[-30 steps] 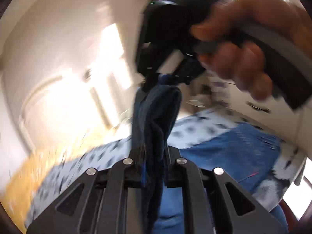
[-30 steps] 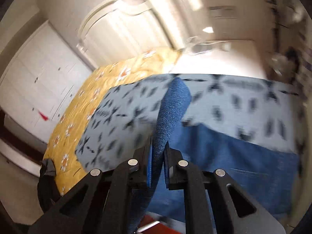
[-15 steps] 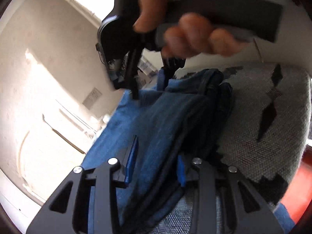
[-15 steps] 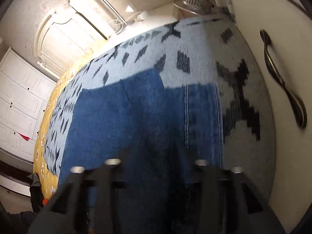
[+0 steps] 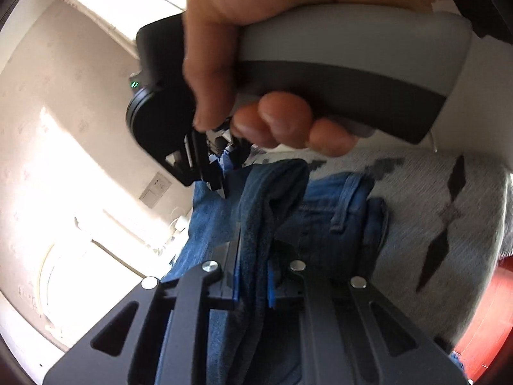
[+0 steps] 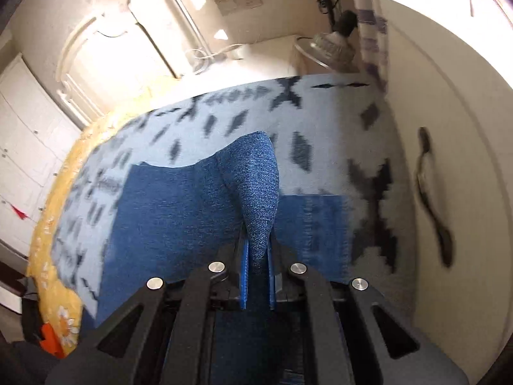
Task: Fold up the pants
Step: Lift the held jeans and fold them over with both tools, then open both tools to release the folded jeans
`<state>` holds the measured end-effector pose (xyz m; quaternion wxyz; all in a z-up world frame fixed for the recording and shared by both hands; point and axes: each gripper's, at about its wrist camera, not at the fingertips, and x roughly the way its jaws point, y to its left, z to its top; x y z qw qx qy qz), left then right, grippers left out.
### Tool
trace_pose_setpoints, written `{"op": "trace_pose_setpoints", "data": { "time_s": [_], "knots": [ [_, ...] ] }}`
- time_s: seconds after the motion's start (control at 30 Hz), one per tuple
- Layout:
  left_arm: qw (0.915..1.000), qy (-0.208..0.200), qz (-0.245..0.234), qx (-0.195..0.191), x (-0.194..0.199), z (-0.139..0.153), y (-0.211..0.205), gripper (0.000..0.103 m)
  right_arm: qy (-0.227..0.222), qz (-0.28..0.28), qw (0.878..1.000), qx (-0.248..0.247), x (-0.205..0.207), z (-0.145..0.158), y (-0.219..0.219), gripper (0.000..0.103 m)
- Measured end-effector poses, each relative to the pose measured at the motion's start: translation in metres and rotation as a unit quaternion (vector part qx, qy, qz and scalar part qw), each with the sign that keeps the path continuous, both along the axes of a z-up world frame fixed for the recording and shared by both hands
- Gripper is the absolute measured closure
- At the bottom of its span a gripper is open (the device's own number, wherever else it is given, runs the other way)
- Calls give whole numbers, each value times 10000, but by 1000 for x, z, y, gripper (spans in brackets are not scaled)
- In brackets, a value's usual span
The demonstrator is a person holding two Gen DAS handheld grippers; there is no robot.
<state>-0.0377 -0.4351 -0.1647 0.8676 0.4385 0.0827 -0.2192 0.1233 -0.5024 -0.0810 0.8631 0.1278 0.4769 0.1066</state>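
Pants clamped by left gripper and right gripper (blanket bare beyond edge)

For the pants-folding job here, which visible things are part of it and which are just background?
Part of the job:
- jeans
- left claw, shut on a denim fold
- right claw, shut on a denim fold
- patterned blanket beneath the jeans

Just lying about:
- yellow floral bedding
- wall socket
- cabinet handle
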Motion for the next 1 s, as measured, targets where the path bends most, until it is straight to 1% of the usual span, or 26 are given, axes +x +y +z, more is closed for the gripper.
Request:
{"op": "trace_pose_setpoints", "data": {
  "time_s": [0.07, 0.13, 0.17, 0.2, 0.23, 0.27, 0.3, 0.33, 0.37, 0.4, 0.43, 0.47, 0.5, 0.53, 0.57, 0.6, 0.63, 0.7, 0.73, 0.77, 0.8, 0.83, 0.9, 0.93, 0.97, 1.0],
  "knots": [
    [9999, 49, -83, 56, 2, -4, -1, 91, 56, -80, 9997, -221, 0, -7, -3, 94],
    [9993, 293, -133, 206, 6, -13, -6, 91, 199, -178, 9987, -424, 1, -23, -8, 94],
    [9981, 494, -167, 330, 7, -21, -9, 88, 276, -196, 9981, -515, -1, -31, -8, 94],
    [9969, 717, -194, 269, 7, -24, -5, 83, 334, -208, 9971, -655, -1, -41, -6, 93],
    [9955, 901, -259, 110, 7, -20, 1, 75, 269, -245, 9962, -789, -2, -45, -5, 93],
    [9939, 1058, -318, -35, 5, -15, 9, 69, 202, -306, 9949, -939, -3, -46, -4, 85],
    [9912, 1258, -365, -206, 4, -7, 18, 60, 176, -421, 9925, -1134, -5, -45, -4, 68],
    [9855, 1576, -442, -456, 4, 5, 34, 58, 156, -548, 9893, -1343, -6, -42, -4, 60],
    [9742, 1974, -607, -907, 3, 24, 62, 58, 126, -658, 9860, -1530, -8, -38, -4, 53],
    [9657, 2165, -661, -1271, 4, 39, 86, 56, 49, -788, 9813, -1758, -12, -31, -3, 52],
    [9531, 2363, -616, -1787, 14, 60, 120, 55, -94, -911, 9759, -1983, -16, -21, 0, 51],
    [9438, 2418, -503, -2196, 28, 73, 146, 54, -221, -982, 9724, -2106, -18, -15, 3, 50],
    [9357, 2396, -305, -2571, 44, 83, 170, 48, -479, -1044, 9680, -2232, -22, -2, 9, 50],
    [9266, 2392, -46, -2901, 69, 91, 196, 47, -715, -1049, 9657, -2264, -24, 6, 16, 50],
    [9206, 2469, 200, -3017, 104, 93, 219, 47, -951, -925, 9673, -2164, -23, 14, 23, 50],
    [9217, 2488, 375, -2954, 125, 94, 232, 50, -1097, -785, 9701, -2019, -20, 17, 29, 50],
    [9227, 2537, 559, -2850, 151, 91, 243, 63, -1211, -647, 9729, -1859, -12, 16, 35, 50],
    [9174, 2933, 603, -2621, 201, 75, 260, 75, -1108, -457, 9759, -1824, 8, 4, 43, 50],
    [9149, 3160, 587, -2441, 219, 65, 260, 77, -908, -356, 9781, -1840, 23, -9, 45, 51],
    [9075, 3510, 546, -2243, 248, 52, 246, 79, -709, -367, 9786, -1898, 36, -22, 44, 51],
    [9021, 3713, 629, -2108, 266, 41, 248, 81, -545, -401, 9786, -1943, 45, -31, 40, 55],
    [8987, 3838, 845, -1945, 290, 26, 248, 88, -459, -470, 9799, -1884, 50, -38, 34, 55],
    [8974, 3811, 1103, -1930, 321, 18, 253, 90, -453, -673, 9841, -1583, 53, -44, 19, 53],
    [8945, 3864, 1147, -1937, 319, 13, 254, 90, -497, -722, 9843, -1535, 52, -48, 16, 52],
    [8937, 3895, 1201, -1875, 331, 4, 246, 90, -547, -776, 9839, -1514, 51, -51, 14, 47],
    [8992, 3789, 1289, -1768, 335, 5, 247, 90, -561, -823, 9843, -1457, 50, -52, 12, 43]
  ]
}}
